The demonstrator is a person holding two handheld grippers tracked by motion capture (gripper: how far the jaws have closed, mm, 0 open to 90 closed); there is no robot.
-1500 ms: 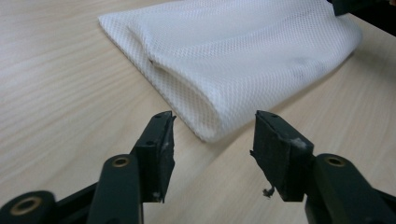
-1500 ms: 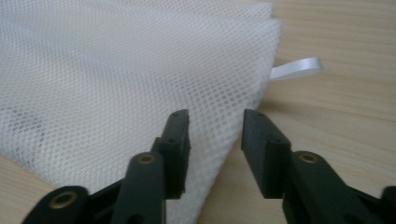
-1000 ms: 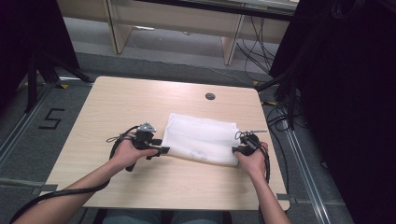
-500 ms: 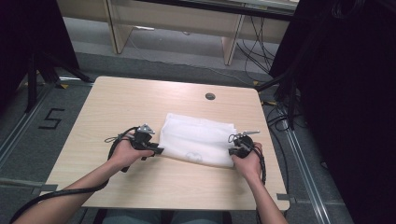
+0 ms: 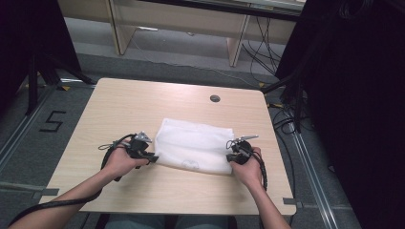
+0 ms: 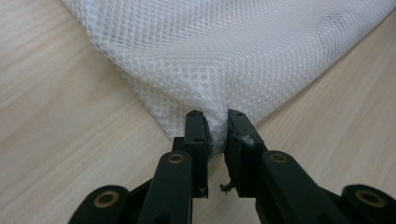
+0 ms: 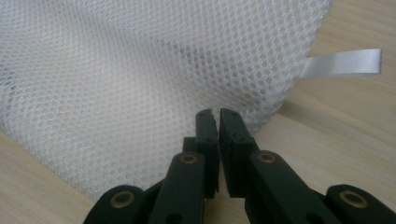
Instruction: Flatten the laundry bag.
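Note:
A white mesh bag (image 5: 196, 145) lies flat on the wooden table (image 5: 138, 105), just right of centre near the front. My left gripper (image 5: 155, 157) is at the bag's near left corner. In the left gripper view its jaws (image 6: 215, 119) have just been closing and pinch a bunched fold of mesh (image 6: 224, 56). My right gripper (image 5: 229, 156) is at the bag's near right edge. Its jaws (image 7: 215, 114) have just been closing too and stand almost together on the thin mesh edge (image 7: 140, 70). A white ribbon loop (image 7: 343, 63) sticks out of the bag beside them.
A round cable hole (image 5: 215, 98) sits in the table behind the bag. Bare wood lies to the left of the bag and in front of it. Black curtains and cables flank the table, and a "5" is marked on the floor (image 5: 51, 121) at left.
Both grippers have slid inward onto the bag's near corners. Their jaws went from open to closed on the mesh.

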